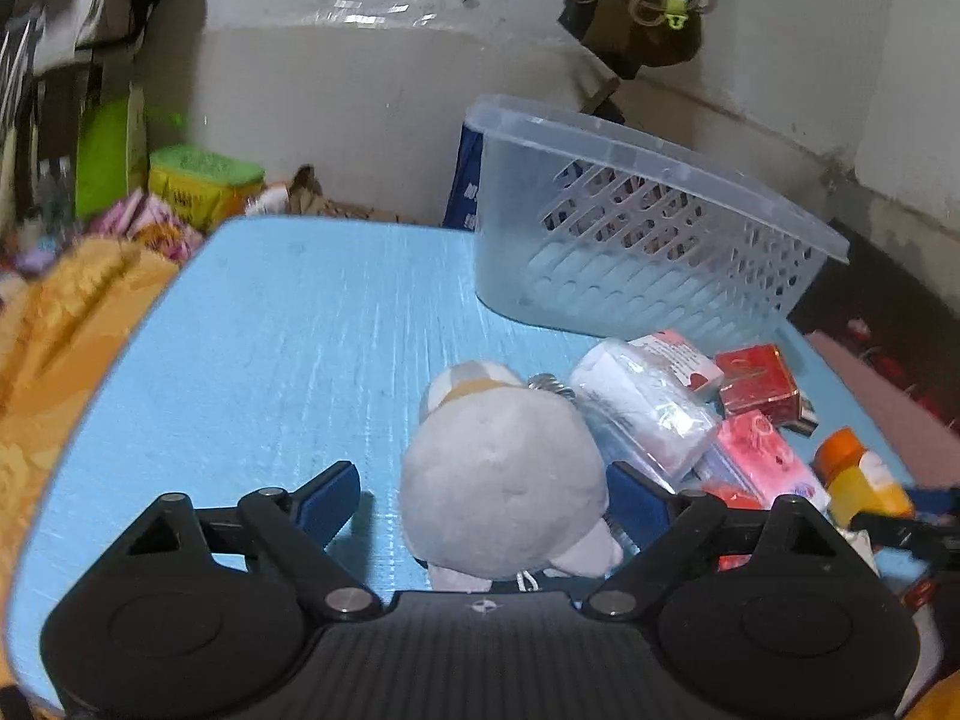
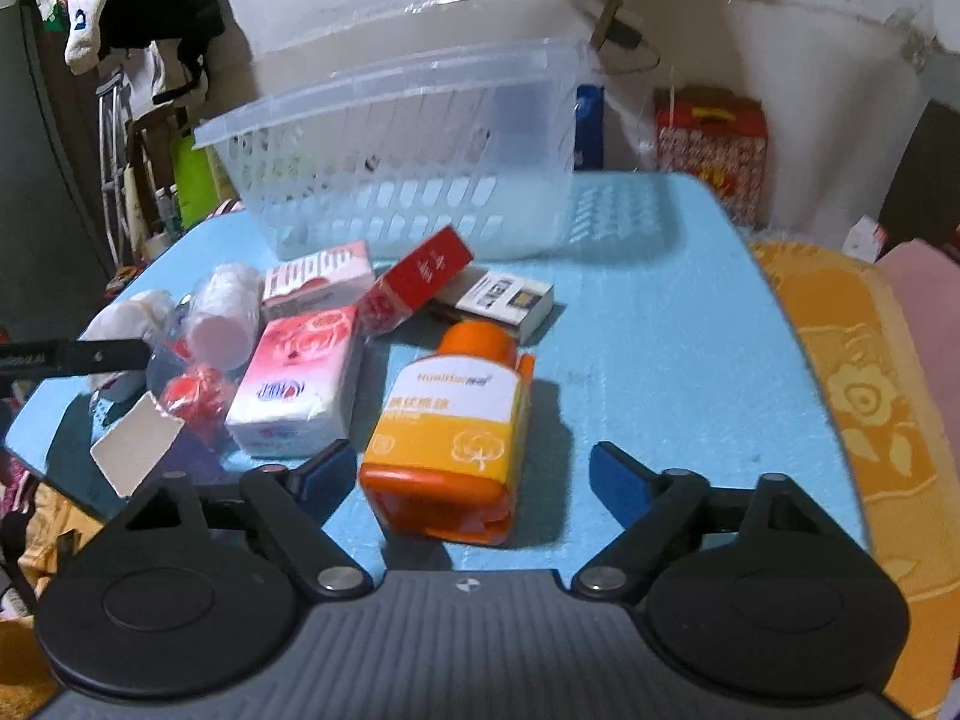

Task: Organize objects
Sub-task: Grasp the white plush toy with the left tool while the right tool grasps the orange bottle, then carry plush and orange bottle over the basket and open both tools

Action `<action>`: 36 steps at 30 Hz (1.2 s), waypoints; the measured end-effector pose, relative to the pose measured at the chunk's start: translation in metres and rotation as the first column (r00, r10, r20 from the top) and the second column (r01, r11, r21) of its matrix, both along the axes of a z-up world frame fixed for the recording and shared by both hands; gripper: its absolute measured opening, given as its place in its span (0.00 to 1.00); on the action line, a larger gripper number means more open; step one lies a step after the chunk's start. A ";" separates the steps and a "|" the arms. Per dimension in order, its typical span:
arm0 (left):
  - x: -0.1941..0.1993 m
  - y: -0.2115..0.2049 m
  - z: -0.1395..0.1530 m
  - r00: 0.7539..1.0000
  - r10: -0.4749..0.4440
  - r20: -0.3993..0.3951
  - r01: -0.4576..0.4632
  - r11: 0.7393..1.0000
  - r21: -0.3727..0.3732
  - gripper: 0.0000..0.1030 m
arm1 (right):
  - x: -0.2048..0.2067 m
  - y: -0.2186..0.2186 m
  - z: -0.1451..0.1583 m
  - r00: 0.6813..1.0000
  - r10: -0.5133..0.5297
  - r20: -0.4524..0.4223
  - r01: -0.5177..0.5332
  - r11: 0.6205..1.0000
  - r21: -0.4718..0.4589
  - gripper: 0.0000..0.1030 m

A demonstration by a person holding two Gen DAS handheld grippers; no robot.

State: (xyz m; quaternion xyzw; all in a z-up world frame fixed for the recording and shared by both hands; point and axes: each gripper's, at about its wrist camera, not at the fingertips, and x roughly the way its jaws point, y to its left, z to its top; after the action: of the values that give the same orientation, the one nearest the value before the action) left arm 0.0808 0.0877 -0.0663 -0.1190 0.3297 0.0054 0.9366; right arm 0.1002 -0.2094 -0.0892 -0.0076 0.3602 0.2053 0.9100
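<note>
Nothing sorted yet.
Both tools gaped: left tool (image 1: 483,501) around plush toy (image 1: 501,495), right tool (image 2: 465,480) around orange bottle (image 2: 450,432); basket (image 2: 414,162) empty.

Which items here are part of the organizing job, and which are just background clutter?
Job items: clear basket, white plush toy, orange bottle, rose tissue pack, red box, left gripper, right gripper.

Lying about: green-lidded tub, red patterned box, orange blanket.
</note>
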 end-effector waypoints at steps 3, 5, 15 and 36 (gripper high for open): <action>0.001 0.007 -0.004 1.000 0.013 -0.003 -0.013 0.998 -0.057 0.88 | -0.004 -0.001 0.001 1.000 0.001 0.010 -0.001 1.000 0.002 0.74; 0.000 0.006 -0.004 1.000 0.004 0.008 -0.003 0.998 -0.058 0.81 | -0.005 -0.002 0.001 1.000 0.003 0.013 -0.003 1.000 0.008 0.67; -0.031 0.016 0.019 0.989 0.067 0.132 -0.059 0.996 -0.059 0.72 | -0.026 -0.007 0.027 0.989 -0.004 0.150 -0.001 0.999 0.034 0.52; -0.004 -0.013 0.101 0.942 -0.051 0.332 0.100 0.986 -0.130 0.72 | 0.002 -0.018 0.126 0.914 -0.077 0.398 -0.018 0.973 0.230 0.52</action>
State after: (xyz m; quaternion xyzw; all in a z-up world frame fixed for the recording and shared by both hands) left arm 0.0771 0.0744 0.0346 -0.1734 0.1734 -0.0744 0.9666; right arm 0.1018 -0.2269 0.0367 0.0601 0.1382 0.2256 0.9625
